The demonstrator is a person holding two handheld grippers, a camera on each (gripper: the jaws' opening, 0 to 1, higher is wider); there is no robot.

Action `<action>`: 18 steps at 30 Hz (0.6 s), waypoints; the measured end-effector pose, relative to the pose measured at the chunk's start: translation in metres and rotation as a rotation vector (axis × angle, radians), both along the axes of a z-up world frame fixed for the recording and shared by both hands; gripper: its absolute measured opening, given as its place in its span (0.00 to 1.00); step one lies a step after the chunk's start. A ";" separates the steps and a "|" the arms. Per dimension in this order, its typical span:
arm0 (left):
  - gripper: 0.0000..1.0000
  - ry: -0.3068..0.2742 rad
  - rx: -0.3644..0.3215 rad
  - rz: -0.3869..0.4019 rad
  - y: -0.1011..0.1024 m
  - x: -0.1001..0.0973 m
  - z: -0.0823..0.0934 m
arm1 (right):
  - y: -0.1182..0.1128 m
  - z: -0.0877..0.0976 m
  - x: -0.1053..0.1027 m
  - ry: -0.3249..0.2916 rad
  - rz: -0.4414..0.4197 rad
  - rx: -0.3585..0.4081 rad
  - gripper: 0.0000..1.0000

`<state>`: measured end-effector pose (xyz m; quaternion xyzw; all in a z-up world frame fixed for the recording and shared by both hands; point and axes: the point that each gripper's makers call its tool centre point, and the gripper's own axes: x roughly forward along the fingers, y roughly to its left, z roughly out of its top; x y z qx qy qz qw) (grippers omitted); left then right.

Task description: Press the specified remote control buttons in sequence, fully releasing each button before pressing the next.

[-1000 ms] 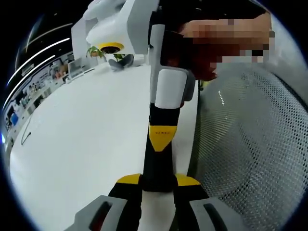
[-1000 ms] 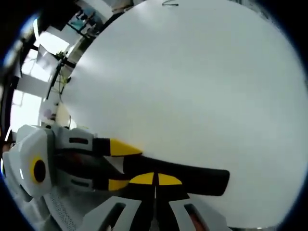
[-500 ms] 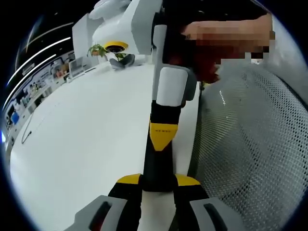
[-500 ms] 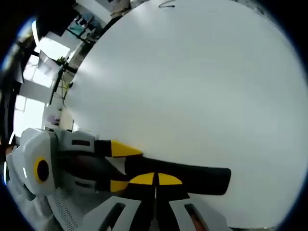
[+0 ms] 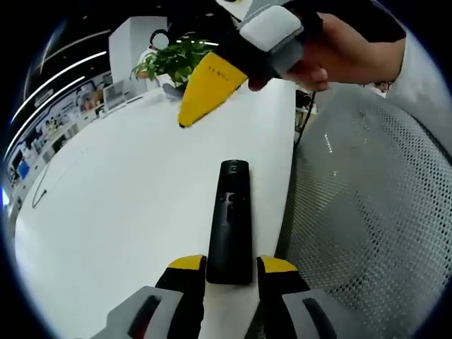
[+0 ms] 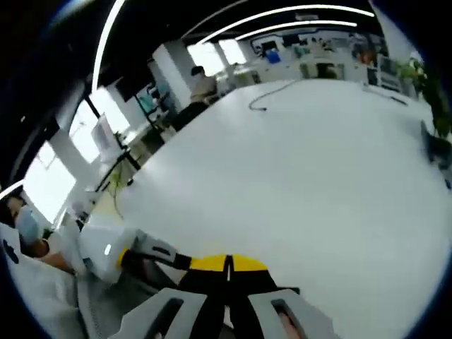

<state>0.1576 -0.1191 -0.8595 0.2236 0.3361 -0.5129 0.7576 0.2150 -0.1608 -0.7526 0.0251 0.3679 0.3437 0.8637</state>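
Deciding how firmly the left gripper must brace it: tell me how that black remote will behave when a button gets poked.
The black remote looks rigid and slim, so probably light and stiff. Lying flat on the smooth white table, it would likely slide or pivot if poked off-centre. The left gripper flanks its near end, which should steady it; rolling or tipping seems unlikely.

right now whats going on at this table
A person is working a black remote with two handheld grippers. The left gripper holds the remote's near end between its yellow tips on the white table. The right gripper, in the person's hand, is raised above the remote with its tips together, touching no button.
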 end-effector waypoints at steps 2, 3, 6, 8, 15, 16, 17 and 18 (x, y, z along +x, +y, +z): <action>0.29 0.000 0.002 0.002 0.000 0.000 0.000 | -0.016 0.012 0.004 -0.073 -0.044 -0.021 0.00; 0.29 0.001 0.003 0.003 0.000 0.000 0.000 | -0.024 0.019 0.006 -0.114 -0.070 -0.019 0.01; 0.30 0.003 0.003 0.022 -0.001 0.002 0.000 | -0.044 0.035 0.009 -0.186 -0.124 -0.001 0.14; 0.30 0.003 0.004 0.027 -0.002 0.002 0.000 | -0.057 0.043 0.010 -0.225 -0.167 -0.003 0.20; 0.26 -0.002 0.014 0.027 -0.004 0.002 0.000 | -0.095 0.063 0.005 -0.405 -0.260 -0.030 0.60; 0.25 -0.001 0.018 0.027 -0.004 0.002 0.000 | -0.098 0.064 0.005 -0.414 -0.271 -0.030 0.64; 0.25 -0.001 0.017 0.028 -0.004 0.002 0.000 | -0.104 0.064 0.005 -0.426 -0.291 -0.037 0.68; 0.25 -0.005 0.018 0.024 -0.004 0.002 0.000 | -0.107 0.065 0.005 -0.436 -0.303 -0.044 0.74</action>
